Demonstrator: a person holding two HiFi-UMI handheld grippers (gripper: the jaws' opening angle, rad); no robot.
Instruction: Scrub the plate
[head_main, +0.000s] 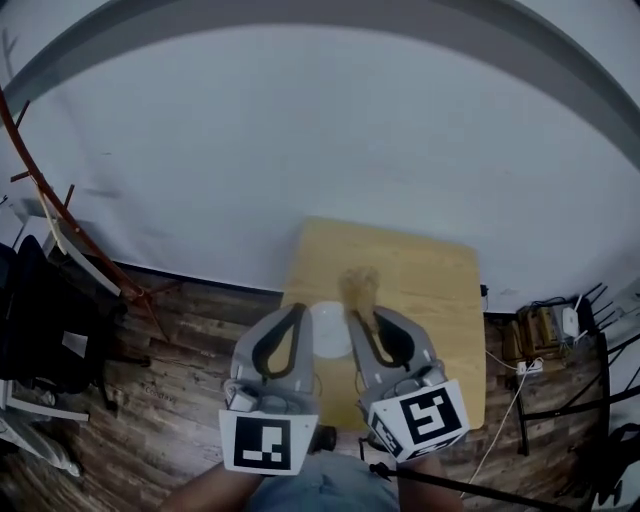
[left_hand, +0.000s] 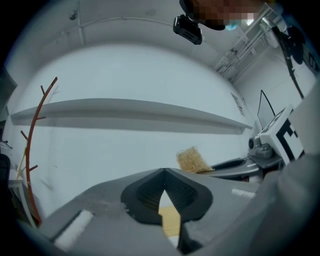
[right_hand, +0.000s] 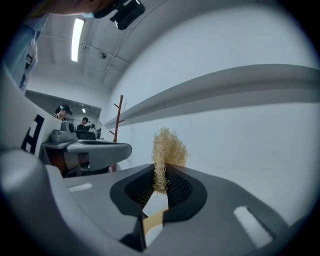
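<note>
**Head view: scrubber clamped above the plate, left gripper shut and empty**

Head view looks down on a small wooden table (head_main: 430, 290) standing against a white wall on a plank floor (head_main: 180, 380). A white plate (head_main: 330, 328) lies on the near part of the tabletop, and it shows between the two grippers, which are held side by side over it.

The right gripper (head_main: 358, 316) pinches a tuft of straw-coloured scrubbing fibre (right_hand: 169, 147). In the right gripper view its jaws press on the lower part of the tuft and the rest fans out above the tips.

The left gripper (left_hand: 164, 171) carries nothing, and in its own view its jaw tips meet. A red-brown coat stand (head_main: 60, 215) stands by the wall well to the left.
</note>
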